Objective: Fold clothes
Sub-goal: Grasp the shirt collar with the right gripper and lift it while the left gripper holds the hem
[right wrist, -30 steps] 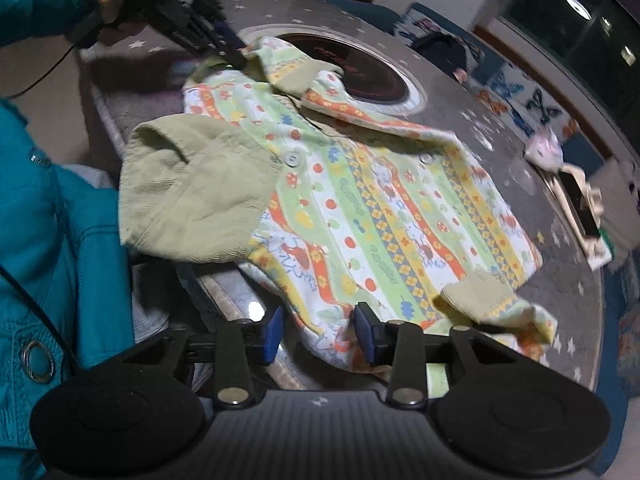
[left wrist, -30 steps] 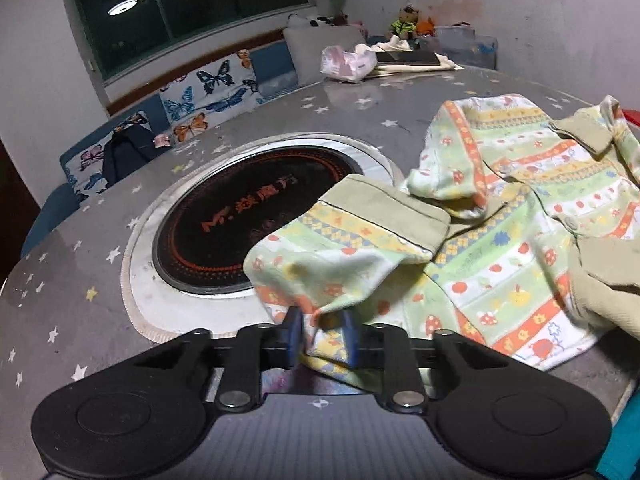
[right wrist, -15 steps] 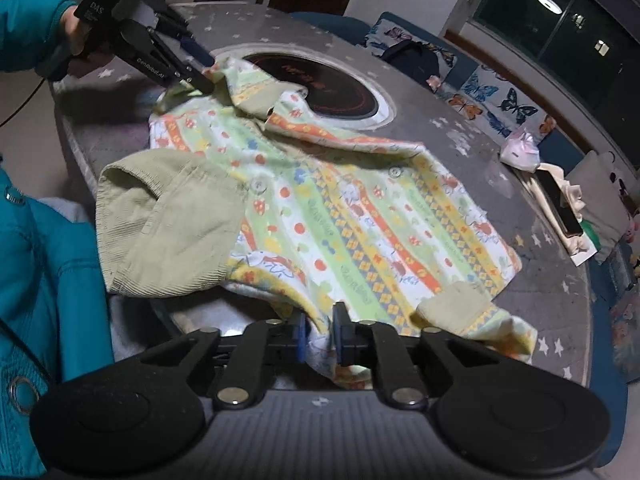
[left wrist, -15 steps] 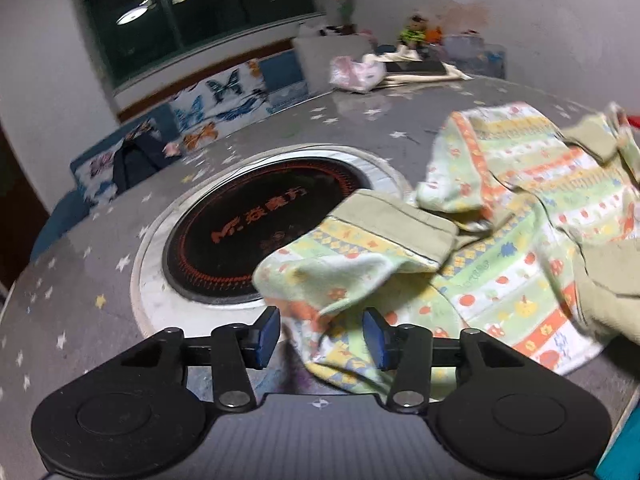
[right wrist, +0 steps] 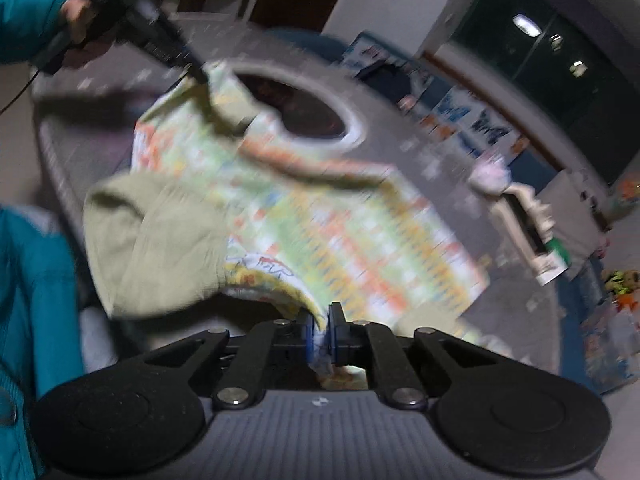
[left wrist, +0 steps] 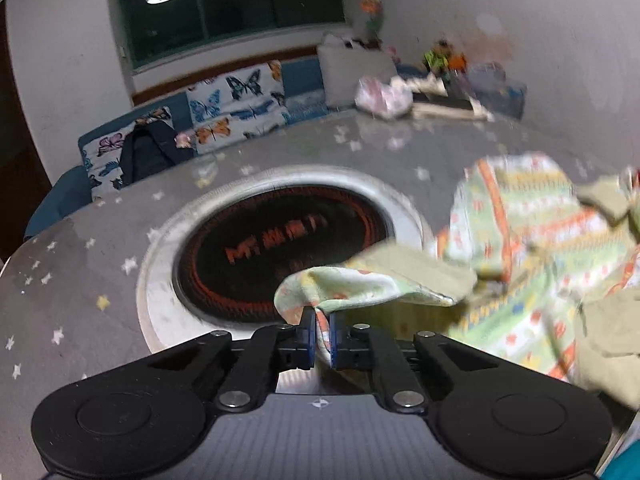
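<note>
A: Step in hand?

B: Looks like a lift for a fold. Left gripper (left wrist: 322, 336) clenched on a fold of the shirt (left wrist: 532, 256) at lower centre of the left view. Right gripper (right wrist: 321, 336) likewise clenched on a shirt (right wrist: 320, 216) edge at lower centre of the right view.

A: And the shirt itself?

B: Spread over the table (left wrist: 80, 264), filling the right half of the left view and the middle of the right view. Raised at both pinched points, sagging between. Green cuff (right wrist: 148, 244) hanging at left of the right view, over the near table edge by the look of it. Blurred throughout, so finer creases not readable.

A: Next move?

B: Probably carrying both held edges together across the body, level, then laying them down flat. Calls for even height in both grippers, or the cloth skews. Which edge meets which, not settled from here.

A: Edges to mind?

B: Near rim of the table at lower left of the right view, with a teal sleeve (right wrist: 36, 276) close beside it. Hotplate (left wrist: 280, 248) ring at centre of the left view, the lifted corner hanging just over its right side.

A: Open room?

B: Bare grey top at left and upper centre of the left view. Clutter (left wrist: 420, 92) only at the far rim, upper right, well apart from the shirt.
</note>
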`<state>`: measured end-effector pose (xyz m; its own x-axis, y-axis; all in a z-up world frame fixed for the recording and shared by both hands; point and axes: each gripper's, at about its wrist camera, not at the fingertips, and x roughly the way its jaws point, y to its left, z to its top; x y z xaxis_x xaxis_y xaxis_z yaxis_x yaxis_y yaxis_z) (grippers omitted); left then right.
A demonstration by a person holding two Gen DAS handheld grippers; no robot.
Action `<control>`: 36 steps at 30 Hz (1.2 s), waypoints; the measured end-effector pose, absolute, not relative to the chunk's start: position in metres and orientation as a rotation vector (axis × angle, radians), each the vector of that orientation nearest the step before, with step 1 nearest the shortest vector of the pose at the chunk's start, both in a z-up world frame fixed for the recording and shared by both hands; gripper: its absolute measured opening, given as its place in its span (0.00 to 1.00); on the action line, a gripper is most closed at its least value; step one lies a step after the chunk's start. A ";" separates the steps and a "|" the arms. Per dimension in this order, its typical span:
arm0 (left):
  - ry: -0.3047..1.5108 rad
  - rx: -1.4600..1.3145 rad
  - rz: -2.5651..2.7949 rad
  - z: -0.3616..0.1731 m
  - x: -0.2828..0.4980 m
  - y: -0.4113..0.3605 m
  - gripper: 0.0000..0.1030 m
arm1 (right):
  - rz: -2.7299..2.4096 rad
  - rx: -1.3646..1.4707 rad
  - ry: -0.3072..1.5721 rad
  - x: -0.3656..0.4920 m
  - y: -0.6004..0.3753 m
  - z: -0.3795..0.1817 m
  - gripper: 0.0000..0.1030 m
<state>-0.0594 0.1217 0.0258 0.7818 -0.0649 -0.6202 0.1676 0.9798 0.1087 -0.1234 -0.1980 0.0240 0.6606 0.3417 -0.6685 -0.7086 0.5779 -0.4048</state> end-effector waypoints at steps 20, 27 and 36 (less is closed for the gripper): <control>0.447 -0.030 0.104 0.197 0.104 0.166 0.06 | 0.368 -0.641 0.123 0.059 -0.154 0.198 0.05; 0.403 -0.023 0.141 0.221 0.092 0.192 0.06 | 0.387 -0.619 0.044 0.078 -0.144 0.211 0.05; 0.558 0.004 0.140 0.146 0.013 0.202 0.06 | 0.587 -0.687 0.184 0.007 -0.150 0.136 0.05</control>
